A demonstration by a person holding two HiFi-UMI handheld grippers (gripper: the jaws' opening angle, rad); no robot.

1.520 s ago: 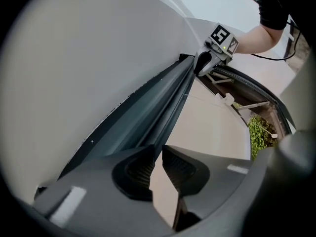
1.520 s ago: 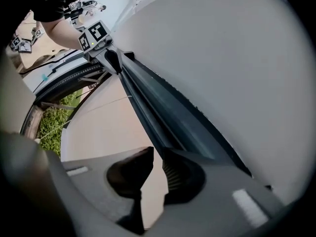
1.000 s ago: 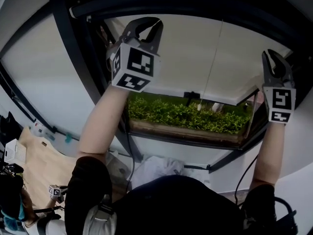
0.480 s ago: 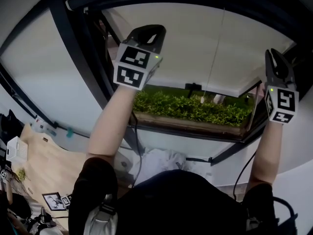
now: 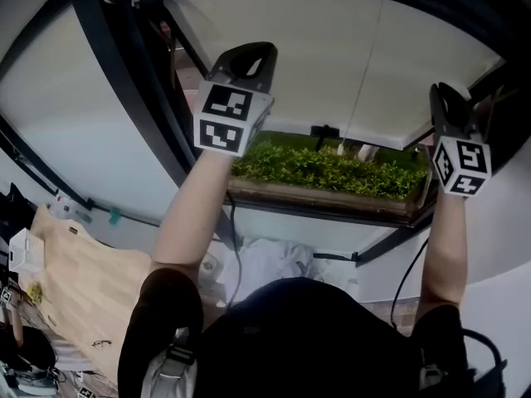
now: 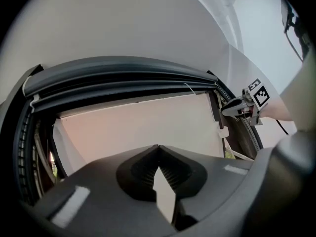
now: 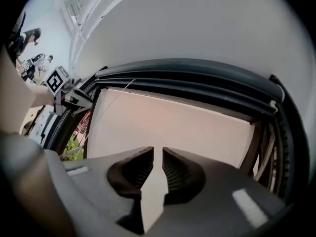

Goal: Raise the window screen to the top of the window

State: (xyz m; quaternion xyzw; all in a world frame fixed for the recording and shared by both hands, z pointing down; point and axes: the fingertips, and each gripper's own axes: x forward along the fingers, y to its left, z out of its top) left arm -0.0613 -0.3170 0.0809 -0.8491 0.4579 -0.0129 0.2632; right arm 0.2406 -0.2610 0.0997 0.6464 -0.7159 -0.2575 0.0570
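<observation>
Left hand-held gripper [image 5: 255,50] lower, right hand-held gripper [image 5: 446,94] lower, tips murky against frame [image 5: 498,40]

An indoor room at a large window, kind of room unclear

A dark window frame [image 5: 129,85] set in a plain white wall [image 6: 148,28] carries a pale window screen [image 5: 315,48], with green planting [image 5: 332,168] outside below its edge. Low at the left, a light wooden surface [image 5: 91,280] holds a white box [image 5: 25,251] and small clutter.

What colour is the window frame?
Dark grey to black. The frame shows best in the head view.
</observation>
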